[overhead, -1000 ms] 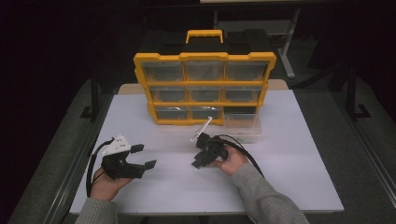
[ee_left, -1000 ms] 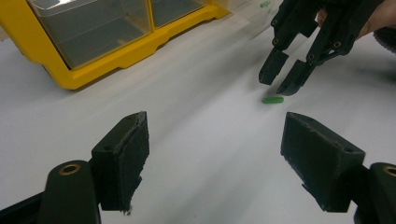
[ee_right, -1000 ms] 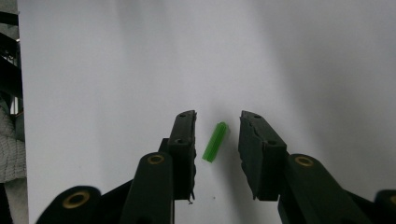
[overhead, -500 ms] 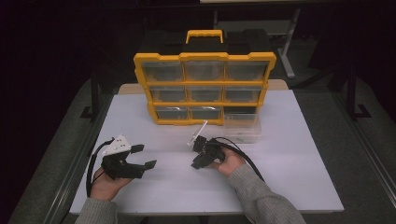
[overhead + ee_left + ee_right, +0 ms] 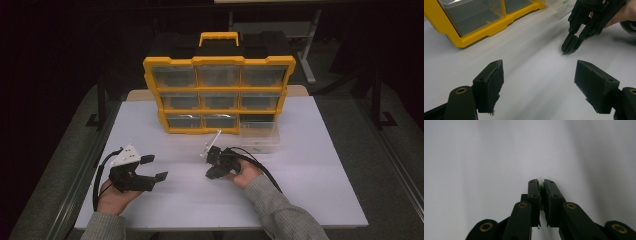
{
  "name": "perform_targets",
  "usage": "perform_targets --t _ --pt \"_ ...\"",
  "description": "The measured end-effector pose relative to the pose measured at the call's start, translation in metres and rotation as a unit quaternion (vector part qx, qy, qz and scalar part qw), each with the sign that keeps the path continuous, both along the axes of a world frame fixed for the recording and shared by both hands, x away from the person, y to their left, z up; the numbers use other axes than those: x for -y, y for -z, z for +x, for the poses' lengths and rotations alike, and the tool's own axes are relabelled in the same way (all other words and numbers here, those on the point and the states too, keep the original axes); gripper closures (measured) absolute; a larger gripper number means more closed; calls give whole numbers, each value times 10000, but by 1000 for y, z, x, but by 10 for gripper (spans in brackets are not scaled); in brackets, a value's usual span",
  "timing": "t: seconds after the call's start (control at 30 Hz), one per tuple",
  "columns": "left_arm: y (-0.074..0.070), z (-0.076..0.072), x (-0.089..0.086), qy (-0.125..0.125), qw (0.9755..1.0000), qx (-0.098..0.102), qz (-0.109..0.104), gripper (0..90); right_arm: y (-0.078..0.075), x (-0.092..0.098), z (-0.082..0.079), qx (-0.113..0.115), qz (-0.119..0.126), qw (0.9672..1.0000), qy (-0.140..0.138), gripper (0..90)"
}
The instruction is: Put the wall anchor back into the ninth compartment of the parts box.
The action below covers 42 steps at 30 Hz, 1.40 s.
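Observation:
My right gripper [image 5: 210, 174] points down at the white table [image 5: 310, 190], its tips touching the surface. Its jaws have just been closing and now pinch a small green piece [image 5: 540, 187] between the pads. The left gripper view shows that same gripper [image 5: 567, 50] with a speck of green piece [image 5: 565, 53] at its tip. My left gripper [image 5: 156, 168] rests low at the table's left, open, with bare table between its pads [image 5: 491, 85].
A yellow drawer organizer [image 5: 218, 95] with clear drawers stands at the back middle. One clear drawer [image 5: 259, 135] has been pulled out and sits on the table to its right, just behind the right hand [image 5: 245, 175].
The right gripper's jaws have drawn together over the same spot on the table. The left gripper has kept still.

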<state>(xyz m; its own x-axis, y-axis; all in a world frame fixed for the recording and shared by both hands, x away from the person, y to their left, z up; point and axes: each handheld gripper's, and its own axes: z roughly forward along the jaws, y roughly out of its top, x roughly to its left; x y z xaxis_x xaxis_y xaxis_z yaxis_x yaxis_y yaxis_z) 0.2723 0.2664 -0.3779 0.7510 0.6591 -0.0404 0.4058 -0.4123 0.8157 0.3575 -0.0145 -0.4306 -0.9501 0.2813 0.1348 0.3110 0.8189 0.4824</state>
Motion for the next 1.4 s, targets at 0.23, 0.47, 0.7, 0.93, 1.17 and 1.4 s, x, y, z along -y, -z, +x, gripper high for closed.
perform_targets --t 0.23,0.47,0.7,0.93,1.17,1.4 --pt "0 0 -1 16 10000 13 19 231 0 3 5 -202 89 9997 -64 831" --pt "-1 0 -1 32 10000 35 40 231 -4 7 8 -248 56 9996 -101 832" --pt "-1 0 0 18 10000 -9 28 231 -24 23 15 -228 237 9995 -20 832" --pt "-1 0 0 11 10000 24 -6 231 -45 33 21 -206 388 9990 1 831" --pt "-1 0 0 11 10000 16 0 231 -63 43 27 -153 489 9987 19 832" --pt "0 0 0 14 10000 19 7 231 -75 52 31 -170 558 9982 113 832"
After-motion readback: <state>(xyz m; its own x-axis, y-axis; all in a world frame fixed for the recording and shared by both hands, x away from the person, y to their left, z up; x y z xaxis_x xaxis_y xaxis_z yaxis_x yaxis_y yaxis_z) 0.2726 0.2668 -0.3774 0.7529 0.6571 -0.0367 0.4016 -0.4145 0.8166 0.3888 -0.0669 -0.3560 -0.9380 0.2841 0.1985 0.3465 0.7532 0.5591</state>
